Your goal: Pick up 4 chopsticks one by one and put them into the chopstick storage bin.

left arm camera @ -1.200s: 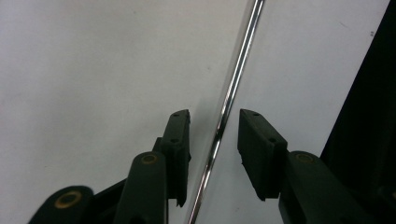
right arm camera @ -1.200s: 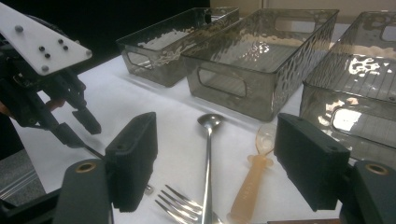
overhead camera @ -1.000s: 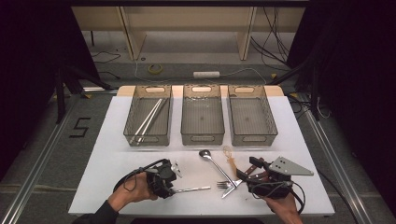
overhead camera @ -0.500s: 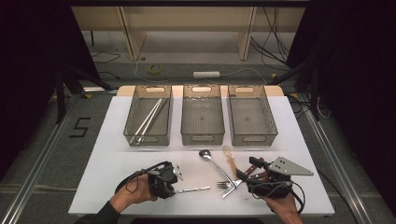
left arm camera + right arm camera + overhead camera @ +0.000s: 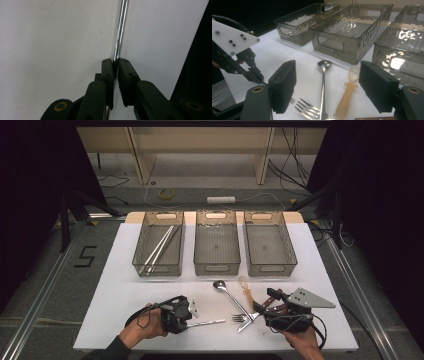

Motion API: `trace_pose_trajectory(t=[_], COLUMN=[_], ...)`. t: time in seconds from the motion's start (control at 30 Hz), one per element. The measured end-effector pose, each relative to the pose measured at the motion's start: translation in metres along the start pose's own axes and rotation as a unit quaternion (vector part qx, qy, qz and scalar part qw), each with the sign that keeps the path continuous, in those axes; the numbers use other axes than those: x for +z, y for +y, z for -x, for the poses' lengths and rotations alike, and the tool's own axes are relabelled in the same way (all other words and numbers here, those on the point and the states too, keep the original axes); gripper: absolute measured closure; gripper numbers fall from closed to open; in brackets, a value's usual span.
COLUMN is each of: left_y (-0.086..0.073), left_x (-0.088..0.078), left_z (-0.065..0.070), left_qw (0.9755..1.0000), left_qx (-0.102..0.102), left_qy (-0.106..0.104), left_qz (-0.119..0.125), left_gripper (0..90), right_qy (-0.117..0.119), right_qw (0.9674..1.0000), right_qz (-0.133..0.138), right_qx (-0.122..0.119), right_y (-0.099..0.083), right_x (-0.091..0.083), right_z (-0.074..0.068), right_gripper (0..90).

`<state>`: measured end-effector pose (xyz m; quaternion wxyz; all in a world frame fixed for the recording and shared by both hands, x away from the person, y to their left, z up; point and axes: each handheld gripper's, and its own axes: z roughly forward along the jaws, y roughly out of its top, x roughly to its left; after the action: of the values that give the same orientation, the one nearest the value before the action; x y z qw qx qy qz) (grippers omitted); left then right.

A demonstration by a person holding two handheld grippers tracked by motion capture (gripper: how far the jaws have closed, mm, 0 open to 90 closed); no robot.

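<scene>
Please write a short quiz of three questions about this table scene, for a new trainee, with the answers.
1. True or false: the left gripper is shut on the metal rod.
2. Which of the three bins holds the metal sticks? A) left bin B) middle bin C) right bin
3. Fill in: the right gripper has its jaws ____.

Key: 1 true; 2 A; 3 open, with the fork, the metal spoon and the plastic spoon ahead.

Digit "5" marked in black on grey floor left of table; nothing else legible.
</scene>
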<state>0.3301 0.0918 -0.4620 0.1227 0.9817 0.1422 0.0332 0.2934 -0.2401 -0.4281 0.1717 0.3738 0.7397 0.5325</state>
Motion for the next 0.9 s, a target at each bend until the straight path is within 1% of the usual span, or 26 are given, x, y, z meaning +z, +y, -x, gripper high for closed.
trace_pose_trajectory(t=[0.07,0.13,0.2,0.3,0.4,0.53,0.6,0.7,0.73,0.77,0.83,0.9], left_y=[0.0,-0.001,-0.001,-0.002,-0.002,-0.003,-0.003,-0.004,-0.005,-0.005,-0.007,-0.009], left_x=[0.0,0.0,0.0,0.0,0.0,-0.001,-0.003,-0.009,-0.011,-0.013,-0.018,-0.022], left_z=[0.0,0.0,0.0,0.0,-0.002,-0.003,-0.005,-0.007,-0.009,-0.009,-0.012,-0.015], left_qw=[1.0,1.0,1.0,0.9999,0.9999,0.9998,0.9996,0.999,0.9989,0.9983,0.9977,0.9966], left_qx=[0.005,0.005,0.008,0.001,0.003,-0.007,-0.018,-0.028,-0.031,-0.039,-0.046,-0.056], left_qy=[0.0,-0.002,-0.003,-0.006,-0.008,-0.014,-0.011,-0.014,-0.016,-0.016,-0.015,-0.013], left_qz=[0.002,0.006,0.004,0.009,0.008,0.011,0.019,0.032,0.033,0.041,0.047,0.058], left_gripper=[82.9,83.5,83.9,84.9,85.1,85.2,85.2,85.2,85.2,85.2,85.2,85.2], right_qy=[0.0,0.0,0.0,0.001,0.001,0.001,0.001,0.002,0.001,0.001,0.001,0.001], right_qw=[1.0,1.0,1.0,1.0,1.0,1.0,1.0,1.0,1.0,1.0,1.0,1.0], right_qz=[0.0,0.0,0.0,0.0,0.0,0.002,0.002,0.002,0.002,0.002,0.002,0.001], right_qx=[0.0,0.0,0.0,-0.001,-0.002,0.0,0.0,0.0,0.0,0.0,0.001,0.001], right_y=[0.0,0.0,0.0,0.0,0.0,0.001,0.001,0.001,0.001,0.001,0.001,0.0], right_x=[0.0,0.0,0.0,0.0,0.0,-0.001,-0.001,-0.001,-0.001,-0.001,0.0,0.0], right_z=[0.0,0.0,0.0,0.0,-0.001,0.0,0.0,0.0,0.0,0.0,0.0,0.0], right_gripper=[31.3,31.3,31.3,31.3,31.3,31.4,31.3,31.4,31.4,31.4,31.4,31.4])
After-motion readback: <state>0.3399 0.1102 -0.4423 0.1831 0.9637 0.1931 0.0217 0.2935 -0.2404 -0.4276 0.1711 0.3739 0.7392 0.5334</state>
